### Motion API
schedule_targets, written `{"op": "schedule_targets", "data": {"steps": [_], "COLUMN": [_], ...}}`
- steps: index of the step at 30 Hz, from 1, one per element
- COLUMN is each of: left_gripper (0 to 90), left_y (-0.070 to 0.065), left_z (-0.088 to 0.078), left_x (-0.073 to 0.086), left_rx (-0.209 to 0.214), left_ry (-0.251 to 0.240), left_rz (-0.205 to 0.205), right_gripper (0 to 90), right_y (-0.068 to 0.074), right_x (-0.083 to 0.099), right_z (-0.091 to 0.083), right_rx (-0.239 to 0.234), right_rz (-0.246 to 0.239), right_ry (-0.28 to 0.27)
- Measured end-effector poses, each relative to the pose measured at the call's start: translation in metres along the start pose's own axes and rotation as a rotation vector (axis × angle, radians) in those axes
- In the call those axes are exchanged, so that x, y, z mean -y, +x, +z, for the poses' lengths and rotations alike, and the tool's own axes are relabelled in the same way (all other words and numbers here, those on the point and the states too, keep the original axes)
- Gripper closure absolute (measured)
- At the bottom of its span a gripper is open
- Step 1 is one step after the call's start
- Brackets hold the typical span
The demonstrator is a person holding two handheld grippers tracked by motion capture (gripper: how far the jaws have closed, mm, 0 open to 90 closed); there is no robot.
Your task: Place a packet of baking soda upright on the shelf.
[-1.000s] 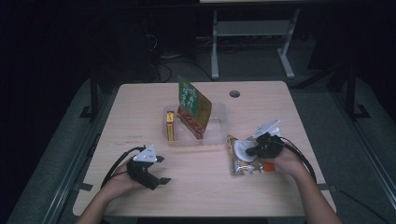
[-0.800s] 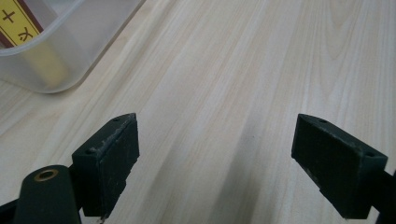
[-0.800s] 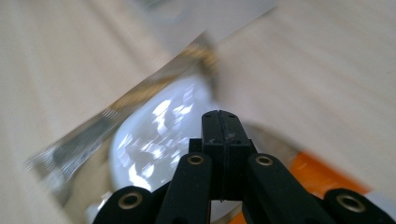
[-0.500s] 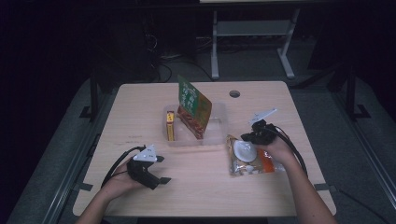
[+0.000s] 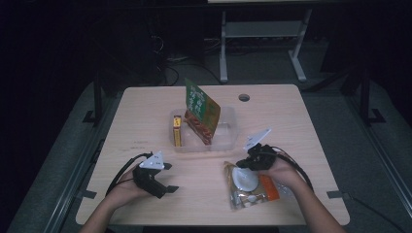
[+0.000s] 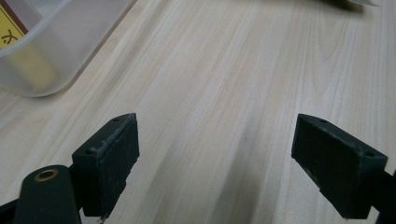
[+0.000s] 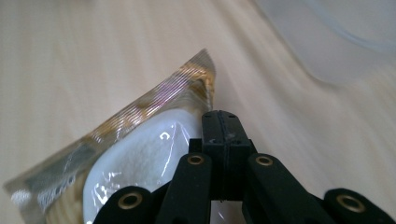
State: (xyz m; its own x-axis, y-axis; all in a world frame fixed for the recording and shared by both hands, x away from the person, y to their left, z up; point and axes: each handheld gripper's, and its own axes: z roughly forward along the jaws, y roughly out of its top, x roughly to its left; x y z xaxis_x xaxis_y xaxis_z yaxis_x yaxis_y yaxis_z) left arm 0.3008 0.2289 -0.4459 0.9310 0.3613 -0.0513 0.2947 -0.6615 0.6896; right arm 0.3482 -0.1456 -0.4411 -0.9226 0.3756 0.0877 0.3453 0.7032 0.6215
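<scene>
Table (image 5: 145,126): left gripper (image 5: 163,187) gapes wide, empty, near left; right gripper (image 5: 241,165), jaws pressed together, pinches snack bag (image 5: 250,187).

The right gripper (image 7: 223,126) is holding its jaws pressed together over a clear snack packet (image 7: 140,154) that is lying on the wooden worktop (image 7: 93,56), with a translucent container (image 7: 336,32) sitting near the packet's far corner.

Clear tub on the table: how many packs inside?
2. A yellow pack lies along the clear tub's left side; a green-and-red pack stands tilted at its middle. That pack may hide others.
</scene>
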Motion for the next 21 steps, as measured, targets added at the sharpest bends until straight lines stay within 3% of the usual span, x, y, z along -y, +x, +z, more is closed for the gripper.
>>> {"op": "schedule_targets", "data": {"steps": [2,5,9,13,17,19,21], "left_gripper": [14.5,14.4,14.5,14.4,14.4,14.4,14.4], "left_y": [0.000,-0.002,-0.001,-0.001,-0.002,-0.002,-0.003], "left_z": [0.001,0.001,0.001,0.000,0.001,0.001,0.000], "left_x": [0.000,-0.001,0.000,0.000,-0.002,-0.002,-0.002], "left_rx": [0.003,0.007,0.005,0.006,0.007,0.008,0.012], "left_ry": [-0.002,-0.006,-0.012,-0.009,-0.013,-0.018,-0.030], "left_rz": [-0.001,0.004,-0.001,0.005,0.000,0.000,-0.005], "right_gripper": [90.0,89.9,89.9,89.9,89.9,90.0,90.0], "right_y": [0.009,0.015,0.020,0.030,0.032,0.031,0.033], "right_x": [-0.007,-0.012,-0.003,0.015,0.028,0.026,0.022], "right_z": [0.006,0.000,-0.023,-0.032,-0.021,-0.010,-0.006], "right_rx": [-0.029,-0.025,-0.011,-0.027,-0.035,-0.041,-0.056], "right_rz": [-0.029,-0.045,0.017,0.052,0.056,0.022,0.026], "right_ry": [-0.001,-0.019,-0.063,-0.058,-0.001,0.028,0.011]}}
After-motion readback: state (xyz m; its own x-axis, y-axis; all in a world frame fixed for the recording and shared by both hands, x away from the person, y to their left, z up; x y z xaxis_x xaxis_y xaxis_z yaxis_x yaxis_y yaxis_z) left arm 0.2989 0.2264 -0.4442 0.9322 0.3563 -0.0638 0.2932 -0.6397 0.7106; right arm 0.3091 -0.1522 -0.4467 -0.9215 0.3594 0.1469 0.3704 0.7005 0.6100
